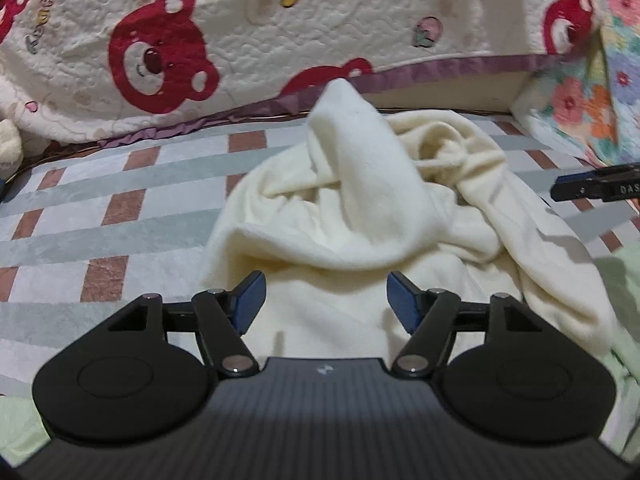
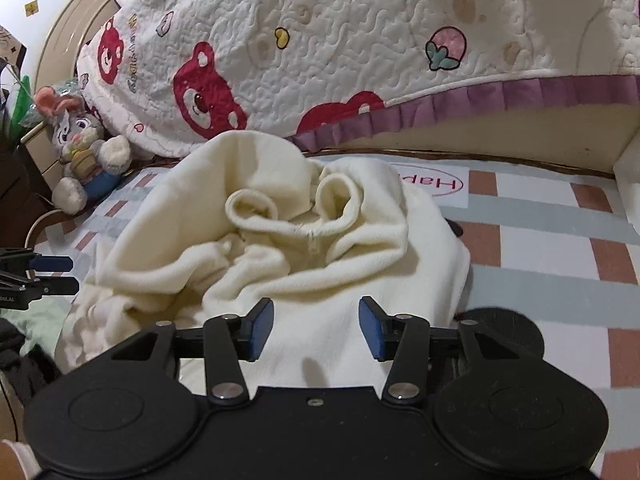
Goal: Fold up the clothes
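Cream fleece (image 1: 360,216) lies crumpled on the checked mat (image 1: 120,216), near its back edge by the bed. In the right wrist view its collar and short zip (image 2: 310,246) face up in the middle of the heap, one fold standing up behind toward the bear quilt (image 2: 320,40).

Left gripper (image 1: 324,302): fingers spread, blue pads (image 1: 250,300) apart, nothing between them, hovering over the near hem of the fleece; contact can't be told. Right gripper (image 2: 317,330): also spread wide and empty, over the near flat part of the fleece.

Each gripper shows in the other's view: right one's tip at the right edge (image 1: 600,186), left one's at the left edge (image 2: 40,274), both beside the heap.

Plush rabbit (image 2: 80,148) sits at the mat's back-left corner against the quilt. Pale green cloth (image 1: 628,280) lies at the fleece's side.
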{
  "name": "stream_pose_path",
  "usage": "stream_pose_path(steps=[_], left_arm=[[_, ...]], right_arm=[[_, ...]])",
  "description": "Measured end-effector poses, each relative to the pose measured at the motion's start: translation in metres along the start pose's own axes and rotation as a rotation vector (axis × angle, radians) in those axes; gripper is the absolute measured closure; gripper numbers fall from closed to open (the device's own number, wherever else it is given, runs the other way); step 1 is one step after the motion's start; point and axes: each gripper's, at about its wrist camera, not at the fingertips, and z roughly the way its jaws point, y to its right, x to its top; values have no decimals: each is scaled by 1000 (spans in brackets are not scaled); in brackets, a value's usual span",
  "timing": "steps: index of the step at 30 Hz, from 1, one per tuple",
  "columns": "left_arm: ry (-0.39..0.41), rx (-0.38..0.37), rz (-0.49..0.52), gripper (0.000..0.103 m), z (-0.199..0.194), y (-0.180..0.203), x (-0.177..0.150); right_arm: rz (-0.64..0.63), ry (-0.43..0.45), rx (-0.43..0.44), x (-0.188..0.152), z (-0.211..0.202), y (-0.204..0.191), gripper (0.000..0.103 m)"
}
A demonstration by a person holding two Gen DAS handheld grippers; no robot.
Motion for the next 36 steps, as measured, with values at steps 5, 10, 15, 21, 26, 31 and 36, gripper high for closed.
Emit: stream_pose_path(steps=[5, 10, 15, 21, 26, 31, 36], left_arm=[[-9, 10, 47, 26, -4, 5, -9], [-119, 160, 121, 26, 21, -5, 1], [-60, 166, -56, 25, 36, -56, 18], [-6, 17, -516, 26, 44, -118, -42], [37, -21, -493, 25, 23, -122, -46], [-31, -94, -452, 25, 47, -116, -37], [-108, -52, -501, 25, 81, -120, -40]], right_arm=[[-19, -26, 9, -20, -13, -11, 44], [-109, -76, 35, -29, -18, -33, 44], [-236, -102, 81, -32, -17, -66, 35], [-355, -134, -21, -35, -20, -100, 35], [-354, -151, -94, -27, -14, -102, 27], [-150, -167, -152, -18, 18, -83, 27], [-59, -219, -182, -29, 39, -71, 27]])
